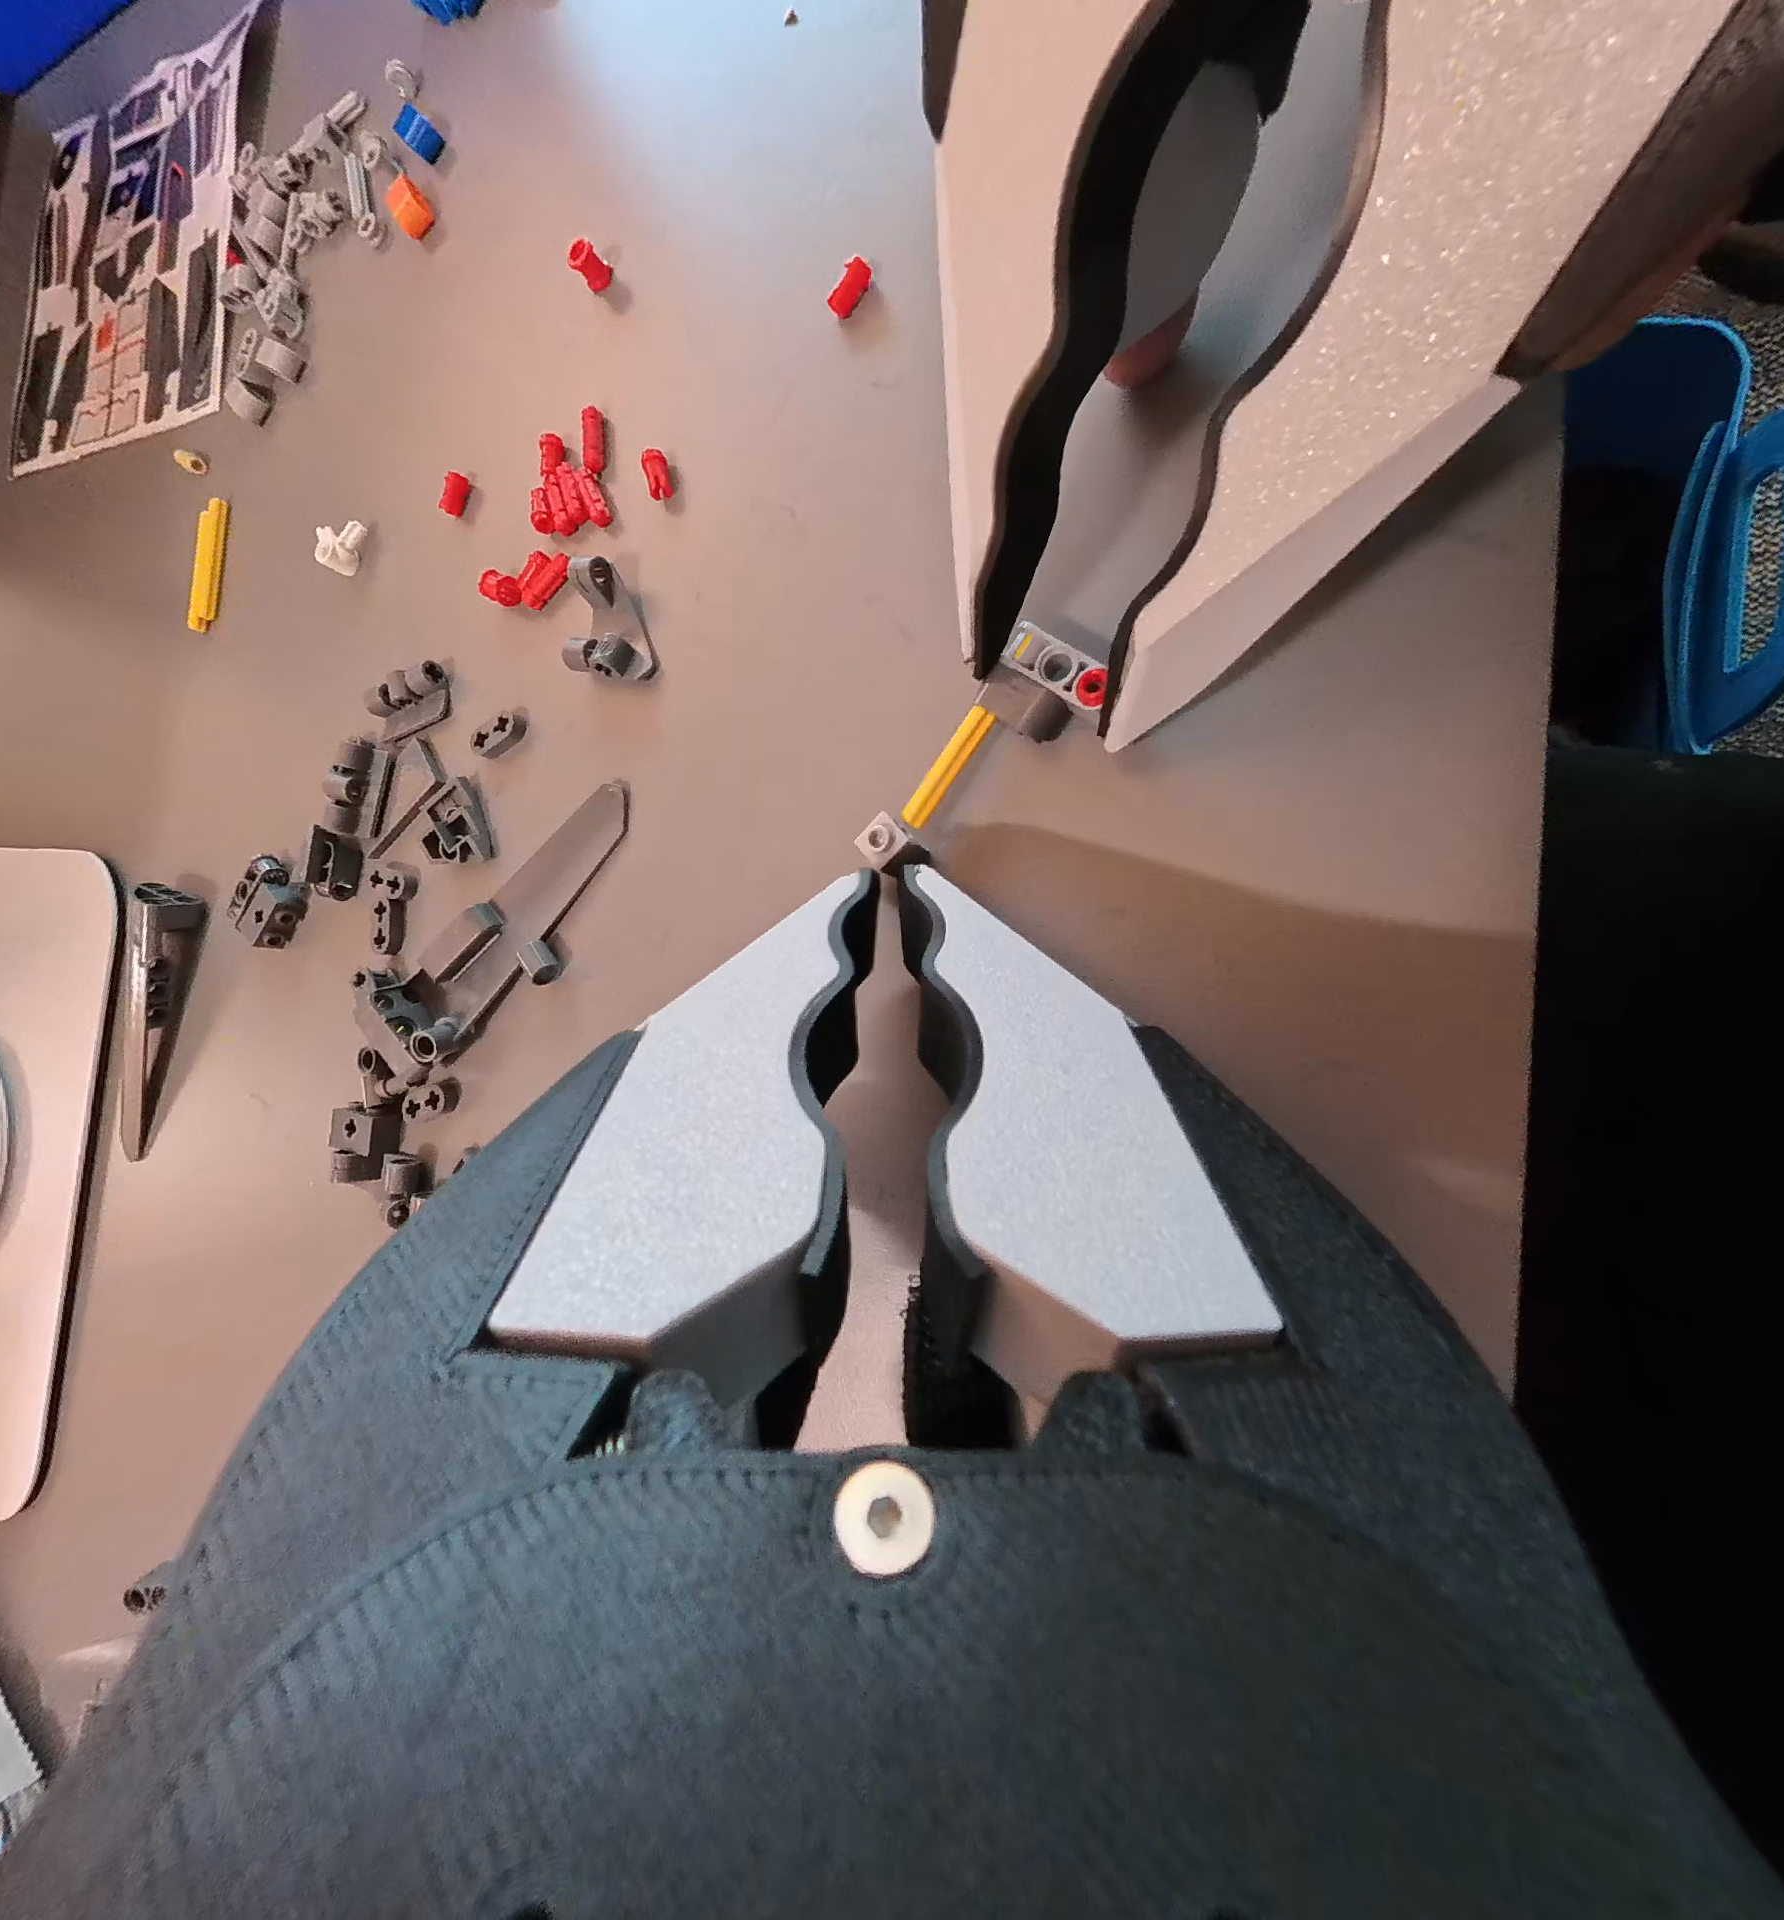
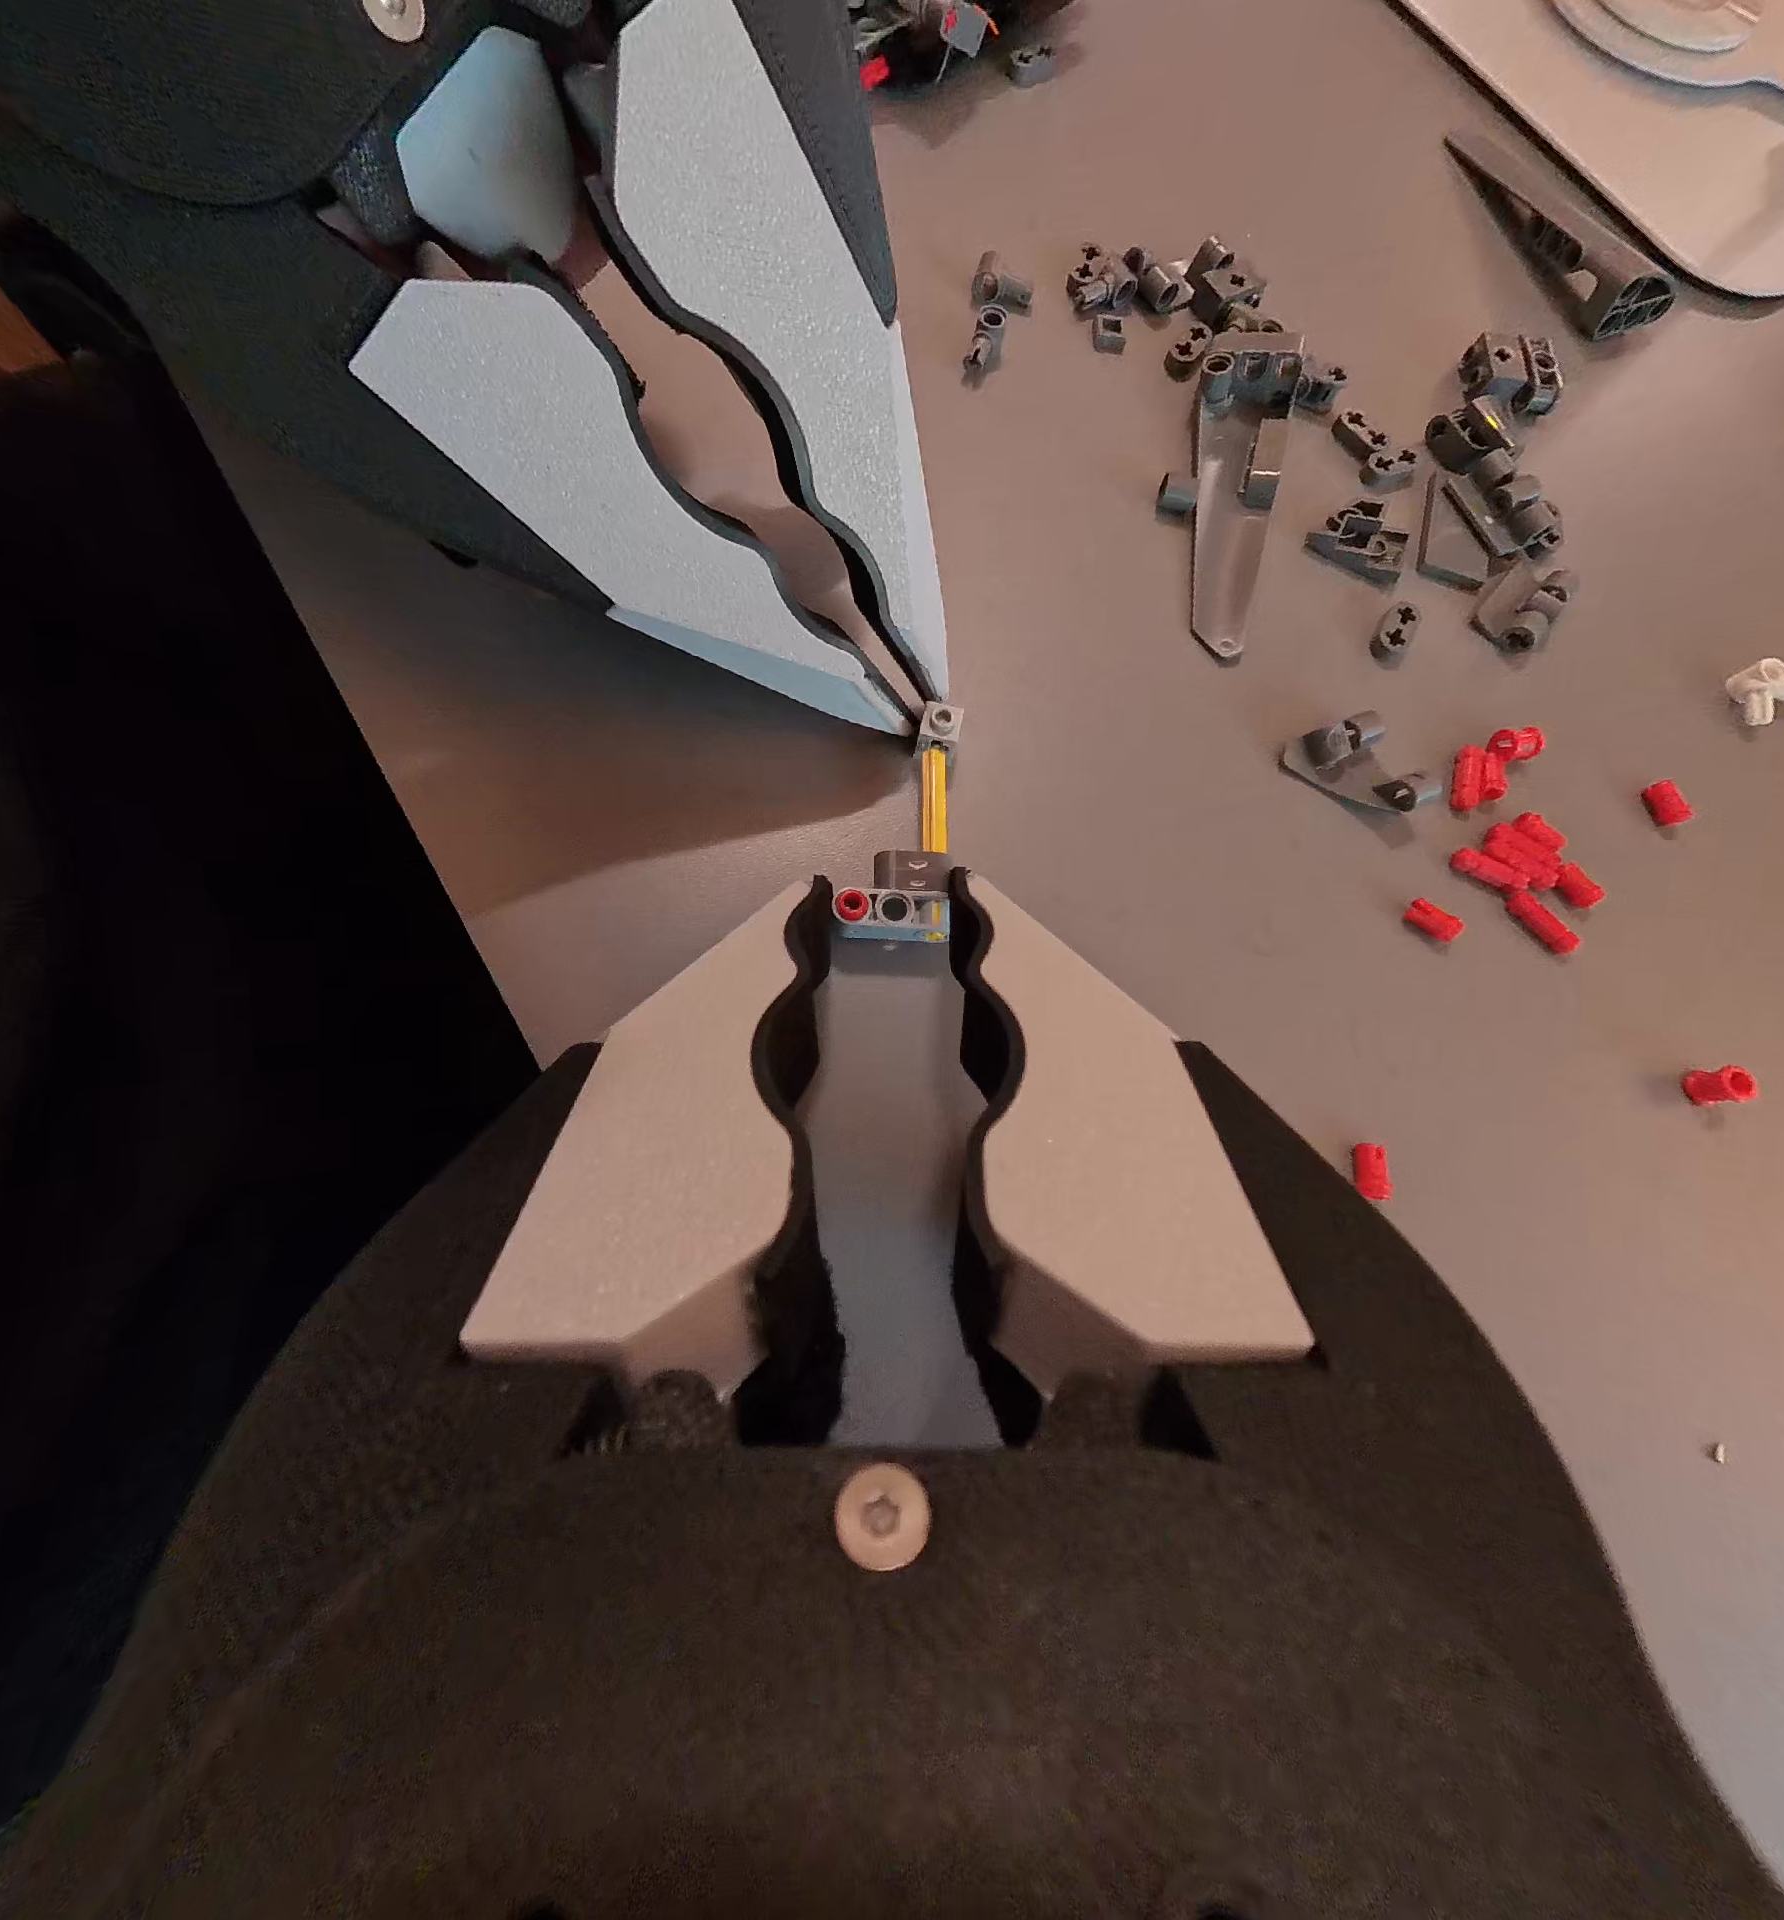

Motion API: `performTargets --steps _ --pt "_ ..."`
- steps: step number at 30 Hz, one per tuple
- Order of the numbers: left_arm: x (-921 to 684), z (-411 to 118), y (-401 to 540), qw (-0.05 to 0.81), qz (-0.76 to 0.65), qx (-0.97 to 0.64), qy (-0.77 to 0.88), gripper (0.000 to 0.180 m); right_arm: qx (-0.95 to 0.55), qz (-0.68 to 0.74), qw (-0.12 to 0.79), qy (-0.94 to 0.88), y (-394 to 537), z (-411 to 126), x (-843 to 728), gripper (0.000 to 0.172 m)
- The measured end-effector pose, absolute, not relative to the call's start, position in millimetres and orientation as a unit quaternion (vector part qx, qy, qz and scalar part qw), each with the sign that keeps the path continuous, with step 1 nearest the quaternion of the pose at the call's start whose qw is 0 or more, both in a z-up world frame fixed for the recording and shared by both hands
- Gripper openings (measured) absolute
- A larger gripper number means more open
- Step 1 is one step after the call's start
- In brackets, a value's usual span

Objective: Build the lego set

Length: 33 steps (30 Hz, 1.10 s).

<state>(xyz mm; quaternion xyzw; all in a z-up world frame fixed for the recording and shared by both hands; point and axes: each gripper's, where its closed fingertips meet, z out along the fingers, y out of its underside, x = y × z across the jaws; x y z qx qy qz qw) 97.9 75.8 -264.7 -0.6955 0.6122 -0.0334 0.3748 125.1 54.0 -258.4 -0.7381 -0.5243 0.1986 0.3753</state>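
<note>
While the left tongs are seen nearly closed, tips at a small grey block on a yellow axle, a grey beam carrying that axle is gripped by the right tongs above the surface.

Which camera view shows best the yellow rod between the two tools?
The left wrist view: the yellow rod lies slanted and unobstructed, running from the small grey cube to the grey beam. The right wrist view shows the rod thinner, pointing away, its near end hidden behind the beam.
</note>
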Motion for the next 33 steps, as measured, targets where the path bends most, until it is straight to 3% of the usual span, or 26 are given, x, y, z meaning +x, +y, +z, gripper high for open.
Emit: performTargets --steps 27,33 --pt "101.3 -265.1 77.0 0.375 -0.046 -0.687 0.621 0.001 -0.734 0.195 0.376 -0.531 59.8 -259.5 123.1 0.019" --pt "93.0 -260.5 77.2 0.373 -0.033 -0.685 0.625 0.008 -0.731 0.198 0.373 -0.535 58.7 -259.5 123.3 0.019"
